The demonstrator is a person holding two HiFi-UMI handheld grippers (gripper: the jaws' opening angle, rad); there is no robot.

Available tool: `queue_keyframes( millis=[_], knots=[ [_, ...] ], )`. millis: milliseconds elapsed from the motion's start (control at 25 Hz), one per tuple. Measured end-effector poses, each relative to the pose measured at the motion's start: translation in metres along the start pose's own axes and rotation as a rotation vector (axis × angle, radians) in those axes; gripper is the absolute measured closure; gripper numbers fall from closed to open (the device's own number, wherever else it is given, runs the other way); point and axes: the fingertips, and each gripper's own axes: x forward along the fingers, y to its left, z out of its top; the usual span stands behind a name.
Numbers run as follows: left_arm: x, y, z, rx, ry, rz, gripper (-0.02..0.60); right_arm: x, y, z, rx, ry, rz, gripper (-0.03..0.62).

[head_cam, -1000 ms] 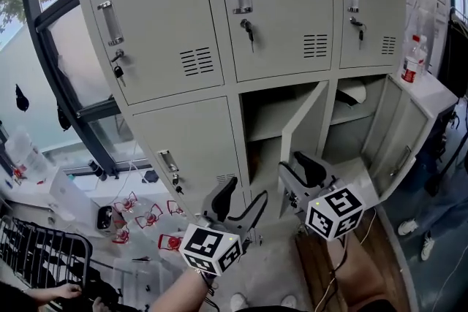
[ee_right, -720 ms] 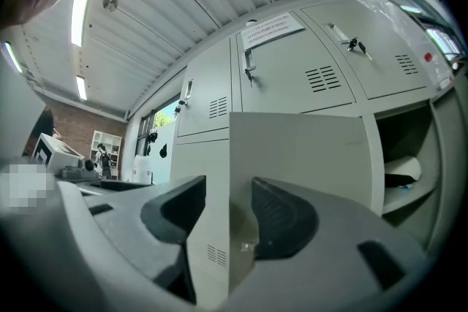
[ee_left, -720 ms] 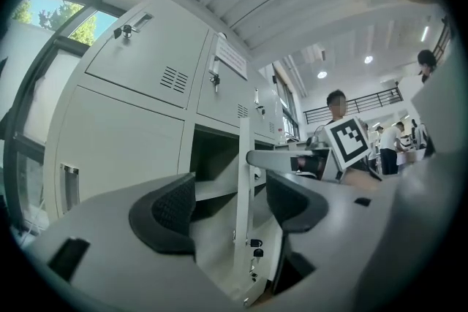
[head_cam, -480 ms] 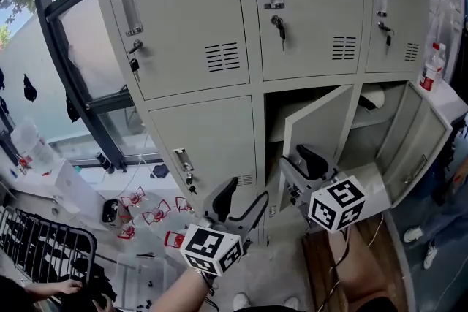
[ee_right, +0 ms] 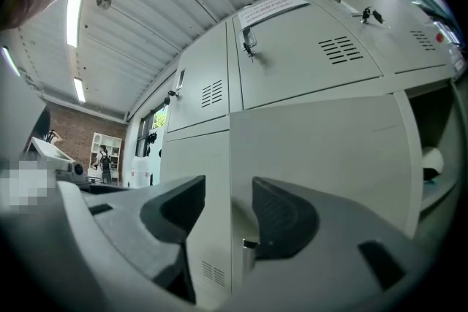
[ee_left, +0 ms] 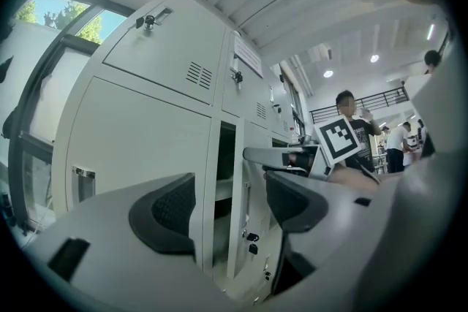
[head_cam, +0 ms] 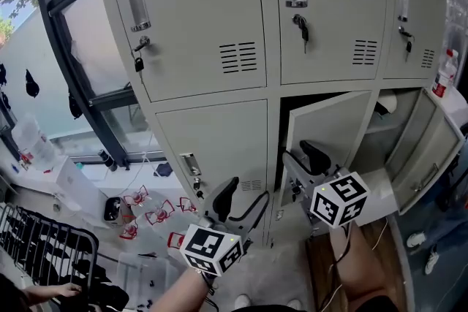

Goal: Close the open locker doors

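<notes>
The grey locker bank fills the head view. Its lower middle door [head_cam: 330, 129] stands ajar, swung most of the way toward its frame. The lower right door [head_cam: 428, 151] hangs wide open. My right gripper [head_cam: 305, 158] is level at the middle door's lower face. Its jaws have just been opening and stand open with nothing between them, and whether a finger touches the door I cannot tell. In the right gripper view that door [ee_right: 322, 157] fills the space just past my right gripper [ee_right: 228, 214]. My left gripper [head_cam: 243, 199] is open and empty before the shut lower left door [head_cam: 219, 139]. The left gripper view looks past my left gripper [ee_left: 230, 204] at the middle door's edge [ee_left: 237, 215].
A dark window frame [head_cam: 77, 84] runs down the left. A black wire rack [head_cam: 44, 259] and red-and-clear items [head_cam: 150, 215] lie low at the left. A bottle [head_cam: 443, 74] stands on a white top at the right. People stand far off [ee_left: 351, 124].
The lower middle door has swung further toward shut as my right gripper moved left with it. My left gripper has also shifted along the lockers.
</notes>
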Motion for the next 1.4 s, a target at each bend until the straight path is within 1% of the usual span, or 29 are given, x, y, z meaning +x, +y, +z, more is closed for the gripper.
queue_keyframes(
  millis=[320,840,1160,1400],
  knots=[
    [0.004,0.018,-0.001,0.003,0.001,-0.002,0.285,0.027,-0.005,-0.003,0.009,0.004,-0.005,0.405],
    [0.016,0.035,-0.003,0.019,0.019,-0.021,0.285,0.055,-0.016,-0.006,0.022,-0.002,-0.023,0.405],
    [0.021,0.045,-0.005,0.018,0.024,-0.022,0.285,0.061,-0.02,-0.006,0.025,-0.012,-0.029,0.405],
    [0.023,0.043,-0.006,0.01,0.023,-0.032,0.285,0.061,-0.019,-0.006,0.017,-0.003,-0.031,0.405]
  ],
)
